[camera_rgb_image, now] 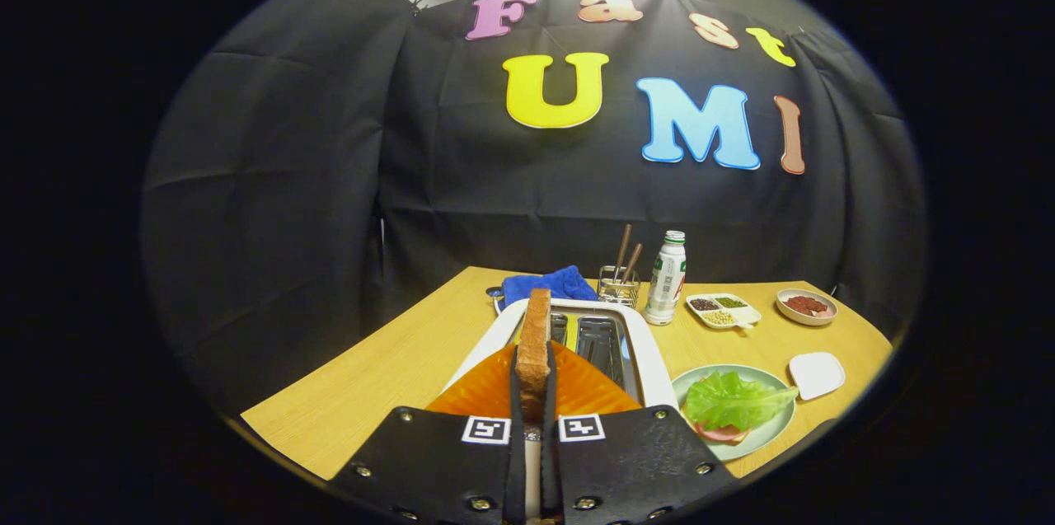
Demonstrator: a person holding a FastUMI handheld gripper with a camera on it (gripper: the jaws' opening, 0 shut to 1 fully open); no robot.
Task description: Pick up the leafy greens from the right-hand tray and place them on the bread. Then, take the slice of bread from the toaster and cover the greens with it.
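the claw is clenched on a brown toasted slice of bread, held upright on edge between both fingers, directly above the white two-slot toaster with its steel slots just ahead. an orange ridged surface lies just under the fingers; what it belongs to i cannot tell. off to the claw's right, on the pale wooden worktop, a pale green round plate carries a ruffled green lettuce leaf lying over something pink, with what is under that hidden. so the greens already lie on the plate's stack, and the step in hand looks like the second one: carrying the toaster slice over to cover them. judging from this, the next move calls for swinging the claw right and down toward the plate, turning the slice from upright to flat, and letting it go squarely over the leaf so it does not slide off the rim.
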